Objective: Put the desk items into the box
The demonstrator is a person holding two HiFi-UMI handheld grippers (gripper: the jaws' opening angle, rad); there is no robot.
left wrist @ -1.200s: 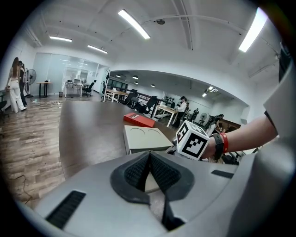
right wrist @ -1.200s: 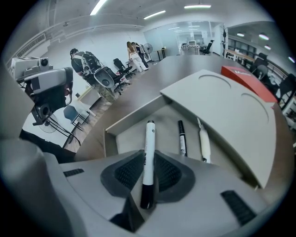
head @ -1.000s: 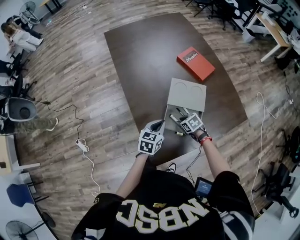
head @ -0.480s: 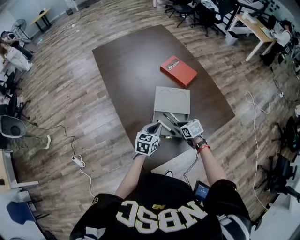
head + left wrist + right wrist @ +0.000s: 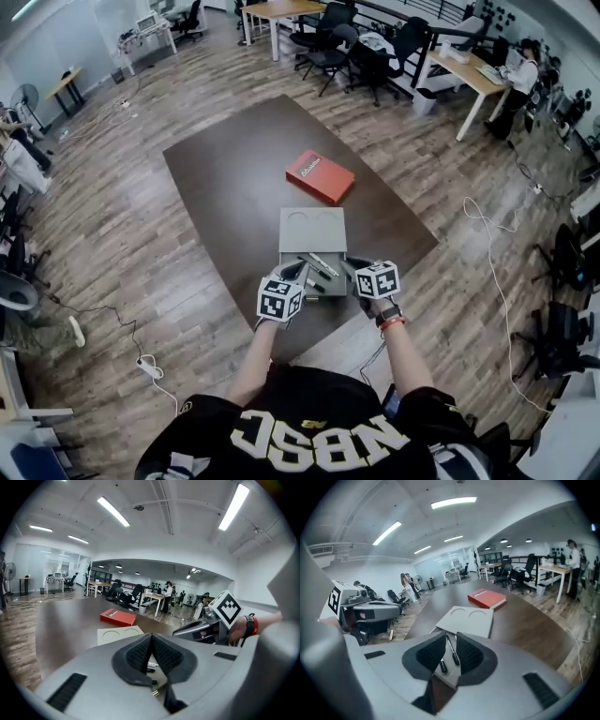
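Observation:
A flat grey box (image 5: 330, 288) lies open on the dark table, its lid (image 5: 312, 228) with two round dents folded away behind it. Several pens and markers (image 5: 319, 265) lie in its tray. My left gripper (image 5: 296, 272) hovers at the tray's near left corner, and its pads (image 5: 140, 654) meet with nothing between them. At the near right corner is my right gripper (image 5: 356, 269). Its jaws have just been closing, a gap still shows in the right gripper (image 5: 451, 636) view, and nothing is between them. Through the gap I see a black pen (image 5: 452, 652) in the tray.
A red book (image 5: 320, 176) lies on the table (image 5: 225, 178) beyond the lid, also seen as a red book (image 5: 117, 617) from the left gripper. Office desks and chairs (image 5: 375, 47) stand far behind. A cable with a power strip (image 5: 148, 367) lies on the floor at the left.
Both grippers have drawn back from over the tray toward me and risen. The right one no longer reaches in among the pens. The head view has tilted up.

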